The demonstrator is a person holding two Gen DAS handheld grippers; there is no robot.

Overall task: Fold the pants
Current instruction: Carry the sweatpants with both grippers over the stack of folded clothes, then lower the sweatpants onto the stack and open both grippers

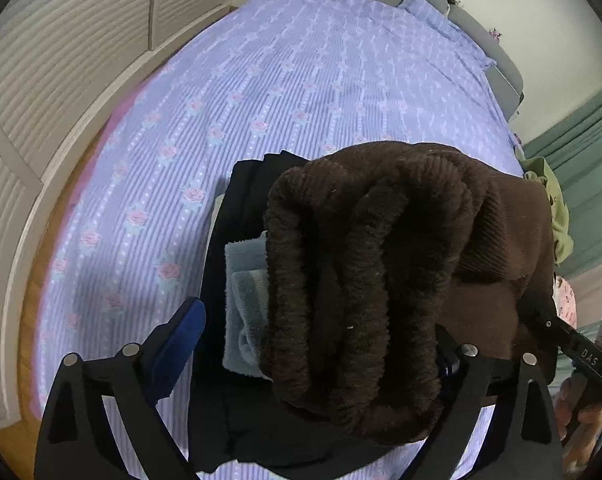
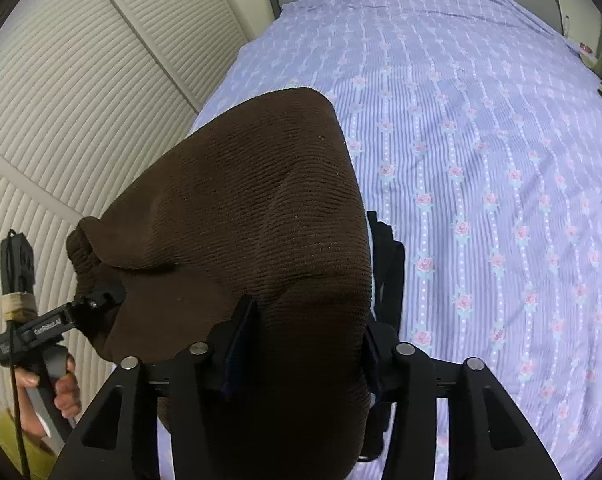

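Both tongs clamp the brown corduroy pants (image 2: 241,216), folded and lifted above the bed (image 2: 481,160): left tongs (image 1: 317,344) grip the bunched waistband at 6 o'clock, right tongs (image 2: 301,344) likewise.

Soft, even indoor light falls across the floral bedsheet (image 1: 301,80), which reads cool and slightly washed out in both wrist views, with no hard glare. The brown pants (image 1: 361,280) sit dark and close to the lens, their ribbed weave sharp in the left view but sinking into near-black shadow at the bottom of the right view. A dim shadow pools on the sheet beside the dark clothes (image 1: 237,208). Fisheye distortion bends the louvered doors (image 2: 81,100) into curves, and black vignetting rings every corner. The sheet's pattern smears slightly toward the frame edges.
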